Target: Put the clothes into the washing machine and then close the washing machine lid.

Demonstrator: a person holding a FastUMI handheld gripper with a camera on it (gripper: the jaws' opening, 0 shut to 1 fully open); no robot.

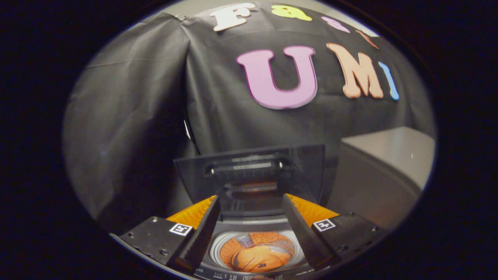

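On the left hung the booth's black cloth wall (128,116), creased and folded where two panels met. Low in front of it sat the gripper (251,200), its two fingers reaching forward from square-marked blocks and leaning in toward each other at the tips. The left finger (202,231) and the right finger (301,233) stood well apart, with a wide gap between them, and nothing was held in that gap.

Between the fingers and below them lay the washing machine (255,227), seen from above, its round drum mouth open. Inside the drum rested the clothes (256,258), an orange bundle settled at the bottom with a small dark tag on it. Whether any part of them reached the drum's rim could not be told.

Just ahead of the fingertips stood the washing machine lid (249,171), a dark see-through panel raised upright, with a bar-shaped handle across its middle. The fingertips were close to its lower edge; whether they touched it could not be told.

Further right, beside the machine and apart from it, stood a plain grey box (385,171) against the wall.
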